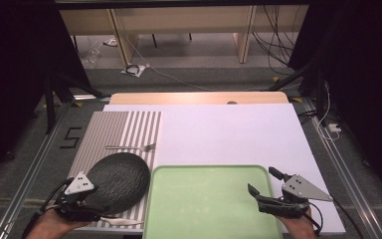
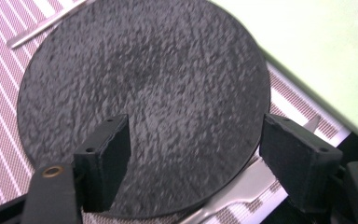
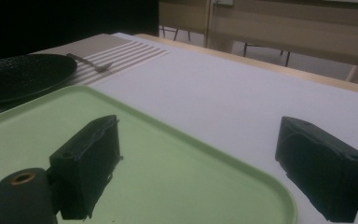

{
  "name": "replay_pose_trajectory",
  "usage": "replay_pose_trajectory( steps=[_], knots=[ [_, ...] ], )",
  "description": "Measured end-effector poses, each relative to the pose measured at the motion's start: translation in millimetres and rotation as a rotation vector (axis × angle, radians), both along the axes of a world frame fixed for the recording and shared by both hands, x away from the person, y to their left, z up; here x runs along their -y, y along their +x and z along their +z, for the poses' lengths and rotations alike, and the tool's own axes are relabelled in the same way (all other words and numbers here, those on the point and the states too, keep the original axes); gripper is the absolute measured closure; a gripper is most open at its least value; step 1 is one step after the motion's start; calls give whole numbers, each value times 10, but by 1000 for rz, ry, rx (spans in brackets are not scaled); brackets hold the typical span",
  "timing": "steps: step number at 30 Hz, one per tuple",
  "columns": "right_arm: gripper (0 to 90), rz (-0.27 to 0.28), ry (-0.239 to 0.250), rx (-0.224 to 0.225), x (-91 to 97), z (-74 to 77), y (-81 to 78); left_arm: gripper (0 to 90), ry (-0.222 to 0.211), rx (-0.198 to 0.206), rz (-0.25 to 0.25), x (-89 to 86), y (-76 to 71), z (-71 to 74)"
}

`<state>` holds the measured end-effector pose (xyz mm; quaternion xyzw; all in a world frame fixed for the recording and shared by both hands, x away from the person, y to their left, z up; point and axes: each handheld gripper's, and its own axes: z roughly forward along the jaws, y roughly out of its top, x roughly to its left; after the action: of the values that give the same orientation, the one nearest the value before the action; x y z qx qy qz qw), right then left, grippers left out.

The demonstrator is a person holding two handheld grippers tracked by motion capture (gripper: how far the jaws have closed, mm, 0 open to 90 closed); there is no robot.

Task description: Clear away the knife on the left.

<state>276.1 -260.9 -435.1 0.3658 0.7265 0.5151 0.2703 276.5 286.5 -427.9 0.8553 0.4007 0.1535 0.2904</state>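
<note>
my left gripper (image 2: 193, 163) hangs over the near edge of the black plate (image 1: 118, 182) on the striped mat (image 1: 124, 130), fingers spread wide, gripping nothing. a knife (image 2: 242, 189) lies just under that edge. my right gripper (image 1: 264, 185) hovers over the green tray (image 1: 209, 209)'s right rim, fingers open and empty.

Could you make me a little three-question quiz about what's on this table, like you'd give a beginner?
1. True or false: the black plate lies on the striped mat.
2. Which tool hovers over the plate: A) left tool B) right tool?
3. Fill in: the fork lies on the far side of the ____.

Key: 1 true. 2 A; its jaws stand open above the plate, while the right tool is open at the corner of the green tray. 3 plate.
</note>
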Motion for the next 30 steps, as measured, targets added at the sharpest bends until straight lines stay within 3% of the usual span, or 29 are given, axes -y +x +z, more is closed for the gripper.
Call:
replay_pose_trajectory(
  steps=[16,30],
  knots=[
    [149,4,-3,-4,-6,2,1,266,73,-44,20,-206,-77,-69],
    [150,8,-9,-5,-16,-6,10,290,159,-144,19,-331,-93,-199]
  ],
)
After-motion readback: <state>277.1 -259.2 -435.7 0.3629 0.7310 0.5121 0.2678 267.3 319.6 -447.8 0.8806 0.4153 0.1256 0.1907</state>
